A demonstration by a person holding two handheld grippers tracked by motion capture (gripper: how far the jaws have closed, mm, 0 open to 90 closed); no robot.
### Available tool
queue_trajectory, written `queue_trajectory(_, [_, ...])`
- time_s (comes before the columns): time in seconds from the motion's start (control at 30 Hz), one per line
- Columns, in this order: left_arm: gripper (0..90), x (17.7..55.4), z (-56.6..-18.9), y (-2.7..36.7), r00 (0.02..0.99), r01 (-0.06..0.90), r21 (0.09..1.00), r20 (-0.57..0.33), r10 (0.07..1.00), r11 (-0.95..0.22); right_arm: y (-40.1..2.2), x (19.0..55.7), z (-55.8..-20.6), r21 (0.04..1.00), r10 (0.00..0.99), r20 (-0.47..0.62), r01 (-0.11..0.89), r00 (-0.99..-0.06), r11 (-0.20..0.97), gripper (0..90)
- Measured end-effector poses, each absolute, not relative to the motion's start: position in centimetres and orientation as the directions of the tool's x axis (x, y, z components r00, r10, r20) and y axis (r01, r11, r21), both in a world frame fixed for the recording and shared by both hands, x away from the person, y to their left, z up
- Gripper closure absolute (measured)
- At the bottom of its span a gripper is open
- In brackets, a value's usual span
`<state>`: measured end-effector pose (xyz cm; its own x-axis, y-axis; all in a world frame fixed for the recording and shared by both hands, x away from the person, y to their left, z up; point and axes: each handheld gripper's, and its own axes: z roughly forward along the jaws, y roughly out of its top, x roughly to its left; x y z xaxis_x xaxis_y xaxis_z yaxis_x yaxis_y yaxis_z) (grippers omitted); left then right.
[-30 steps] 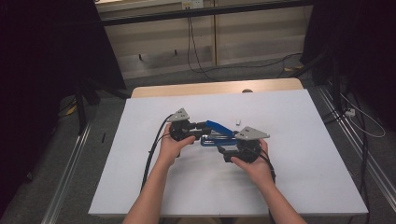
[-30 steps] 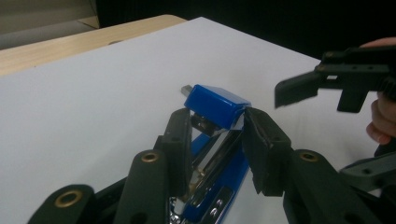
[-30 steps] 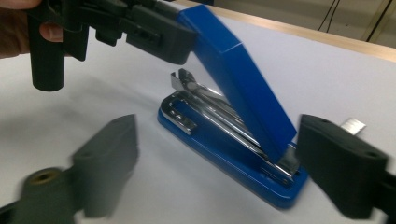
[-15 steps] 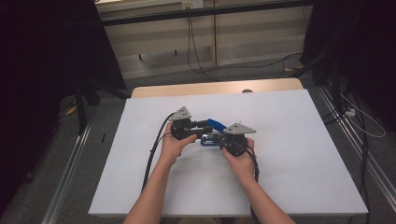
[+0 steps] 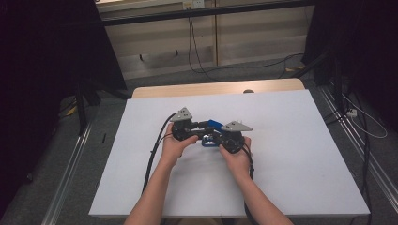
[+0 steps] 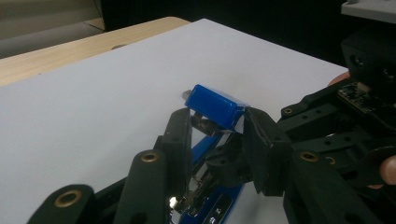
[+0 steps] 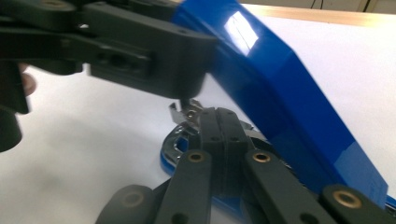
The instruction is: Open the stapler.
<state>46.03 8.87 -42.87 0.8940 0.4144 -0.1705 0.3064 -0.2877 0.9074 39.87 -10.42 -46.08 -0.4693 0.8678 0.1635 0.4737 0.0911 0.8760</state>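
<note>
A blue stapler [image 5: 214,123] lies mid-table with its blue top arm [image 6: 215,105] swung up off the metal magazine [image 7: 187,122]. My left gripper [image 5: 205,126] comes from the left and is shut on that raised arm, one jaw on each side [image 6: 217,133]. My right gripper [image 5: 212,138] comes from the right, low over the stapler's base. Its jaws are shut flat against each other with nothing between them, and their tips [image 7: 216,112] sit at the metal magazine, under the blue arm [image 7: 280,93]. The left gripper's jaw [image 7: 140,51] shows just above them.
The white sheet [image 5: 291,159] covers a wooden table [image 5: 216,88], with free room all around the hands. Black cables trail from both grippers along the forearms [image 5: 152,154]. Metal rails and loose cables [image 5: 361,122] lie on the floor beside the table.
The right hand has moved left, in against the stapler, and its gripper now sits close to the left one. The left hand has stayed where it was, still holding the stapler's raised arm.
</note>
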Motion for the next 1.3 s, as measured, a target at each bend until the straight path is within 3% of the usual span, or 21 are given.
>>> queue_trajectory(0.63, [61.5,46.0,-42.9,8.8,0.885,0.319,0.907,-0.182,0.428,-0.274,-9.6,40.5,-46.2,0.895,0.877,0.17,0.443,-0.45,0.054,90.0])
queue_trajectory(1.0, [46.6,46.1,-42.3,9.6,0.856,0.378,0.888,-0.227,0.464,-0.262,-9.5,40.4,-46.4,0.898,0.879,0.168,0.437,-0.445,0.049,90.0])
queue_trajectory(1.03, [40.8,46.1,-42.2,9.7,0.856,0.38,0.882,-0.222,0.468,-0.277,-9.5,40.4,-46.4,0.899,0.88,0.168,0.436,-0.445,0.049,90.0])
queue_trajectory(1.3, [47.9,46.2,-41.3,11.6,0.849,0.368,0.876,-0.18,0.496,-0.313,-9.5,40.3,-46.4,0.899,0.881,0.167,0.436,-0.442,0.048,90.0])
